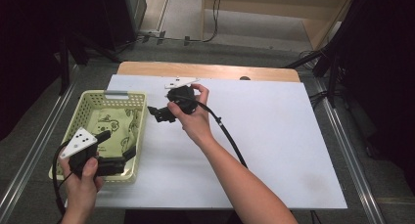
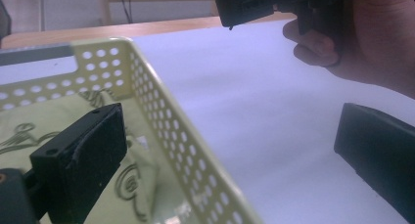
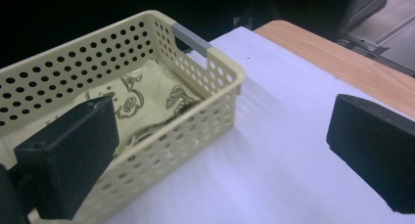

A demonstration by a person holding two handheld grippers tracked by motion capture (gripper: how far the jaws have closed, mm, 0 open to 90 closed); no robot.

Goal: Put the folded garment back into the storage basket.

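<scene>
A pale yellow perforated basket stands at the left of the white board. A folded pale cloth with a dark print lies inside it. My left gripper hovers over the basket's near right corner, jaws open and empty. In the left gripper view one jaw is over the cloth and the other over the board, astride the basket wall. My right gripper hangs just right of the basket's far right corner, open and empty. The right gripper view looks at the basket and the cloth.
The board lies on a wooden table whose far edge shows behind it. The basket has a grey handle on its far end. Metal rails run along both sides of the table. The right hand shows in the left gripper view.
</scene>
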